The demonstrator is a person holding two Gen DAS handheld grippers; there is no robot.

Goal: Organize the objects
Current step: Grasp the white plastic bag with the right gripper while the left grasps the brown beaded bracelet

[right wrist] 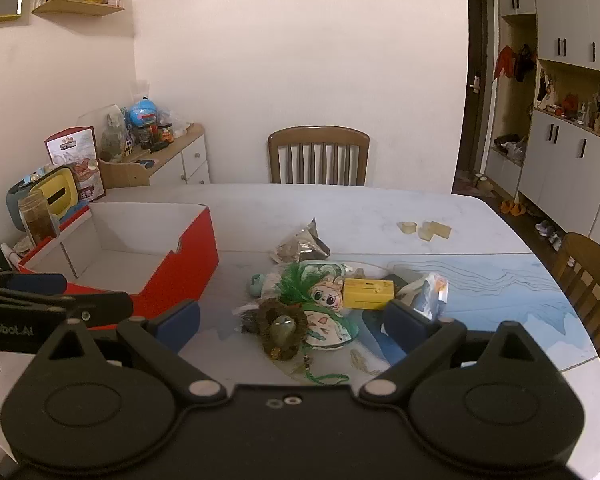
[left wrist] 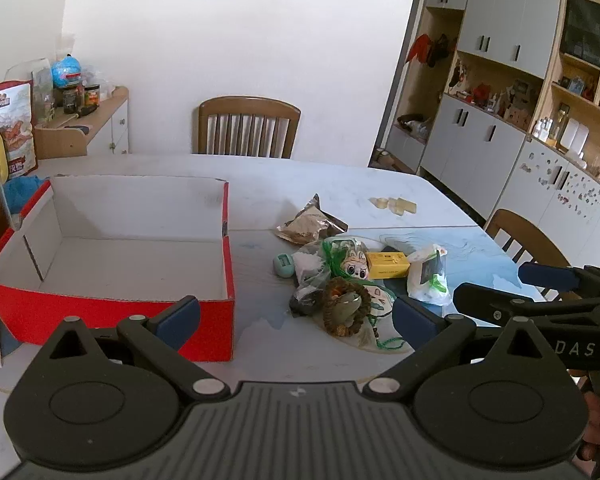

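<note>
A red cardboard box (left wrist: 112, 312) with a white, empty inside sits on the table's left; it also shows in the right wrist view (right wrist: 184, 268). A pile of small objects lies to its right: a brown bead bracelet (left wrist: 346, 310) (right wrist: 282, 334), a cartoon pouch (left wrist: 354, 266) (right wrist: 328, 294), a yellow box (left wrist: 388, 265) (right wrist: 368, 294), a foil packet (left wrist: 310, 224) (right wrist: 298, 246), a white bag (left wrist: 430, 278) and a teal item (left wrist: 284, 266). My left gripper (left wrist: 296, 318) is open, near the box front and the pile. My right gripper (right wrist: 292, 320) is open above the bracelet.
Three translucent yellow blocks (left wrist: 394, 205) (right wrist: 426, 230) lie farther back on the white table (left wrist: 260, 188). Wooden chairs stand at the far side (left wrist: 248, 126) and at the right (left wrist: 528, 240). A jar (right wrist: 38, 216) and snack bags stand left of the box. Cabinets line the right wall.
</note>
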